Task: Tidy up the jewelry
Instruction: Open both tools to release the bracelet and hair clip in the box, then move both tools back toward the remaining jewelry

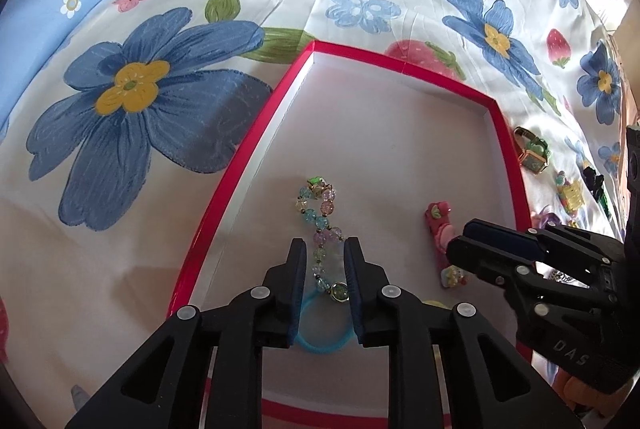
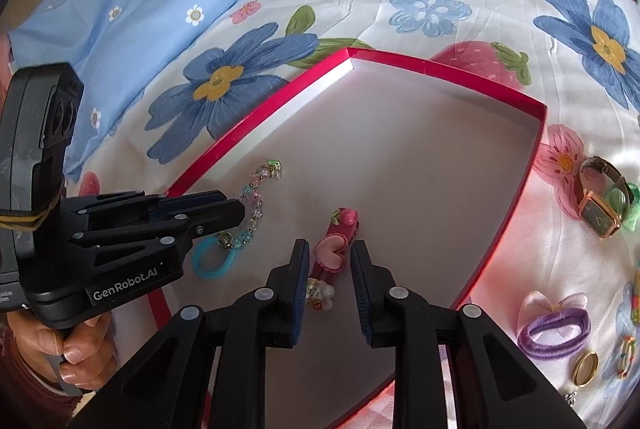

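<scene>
Red-rimmed box (image 1: 256, 149) on flowered sheet (image 1: 120, 89), white floor, holding a bead bracelet (image 1: 320, 217) near its left wall, a blue hair tie (image 1: 320, 333) touching the bracelet's near end, and a pink clip (image 2: 336, 245) to their right. Left gripper (image 1: 324, 249): jaws slightly apart, straddling the bracelet's near end without pressing it; right gripper (image 2: 332, 253): jaws slightly apart either side of the clip, not touching it. Outside the box, right, on the sheet: watch (image 2: 600, 205), purple hair tie (image 2: 554, 333), gold ring (image 2: 586, 369), other small pieces too blurred to name.
</scene>
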`<action>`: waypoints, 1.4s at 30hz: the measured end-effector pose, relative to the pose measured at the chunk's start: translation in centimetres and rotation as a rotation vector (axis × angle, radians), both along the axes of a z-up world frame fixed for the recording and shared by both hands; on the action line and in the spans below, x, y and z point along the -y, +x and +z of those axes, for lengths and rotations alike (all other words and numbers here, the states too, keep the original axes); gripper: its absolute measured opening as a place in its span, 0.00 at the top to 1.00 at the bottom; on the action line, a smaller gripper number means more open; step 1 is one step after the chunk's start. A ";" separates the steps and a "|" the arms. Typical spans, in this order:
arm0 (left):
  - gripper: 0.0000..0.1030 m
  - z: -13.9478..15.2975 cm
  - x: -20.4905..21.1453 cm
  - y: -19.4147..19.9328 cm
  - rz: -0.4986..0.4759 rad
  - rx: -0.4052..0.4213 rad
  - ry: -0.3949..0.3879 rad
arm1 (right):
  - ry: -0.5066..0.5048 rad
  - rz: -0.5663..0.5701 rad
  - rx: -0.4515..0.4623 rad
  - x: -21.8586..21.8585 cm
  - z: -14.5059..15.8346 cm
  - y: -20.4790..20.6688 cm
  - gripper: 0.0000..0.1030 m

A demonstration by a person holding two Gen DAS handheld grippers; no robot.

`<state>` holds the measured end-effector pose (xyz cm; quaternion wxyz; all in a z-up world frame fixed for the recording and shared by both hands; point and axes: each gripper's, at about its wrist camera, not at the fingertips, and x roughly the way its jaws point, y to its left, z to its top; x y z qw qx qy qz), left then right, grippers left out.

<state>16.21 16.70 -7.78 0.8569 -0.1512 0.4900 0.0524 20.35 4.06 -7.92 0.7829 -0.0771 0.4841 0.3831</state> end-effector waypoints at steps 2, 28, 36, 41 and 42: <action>0.76 0.5 0.1 -0.3 0.002 0.007 0.000 | 0.030 -0.018 0.000 0.7 0.6 -0.1 0.76; 0.42 6.0 10.8 1.3 -0.270 0.099 0.058 | 0.168 -0.434 0.077 21.9 5.0 -0.1 0.60; 0.41 5.8 12.9 2.7 -0.313 0.092 0.073 | 0.156 -0.478 0.075 24.4 4.2 0.2 0.59; 0.38 5.6 14.3 3.7 -0.366 0.103 0.099 | 0.150 -0.484 0.073 25.0 3.7 0.7 0.59; 0.37 5.6 14.6 3.9 -0.379 0.107 0.107 | 0.149 -0.483 0.073 25.0 3.7 0.9 0.59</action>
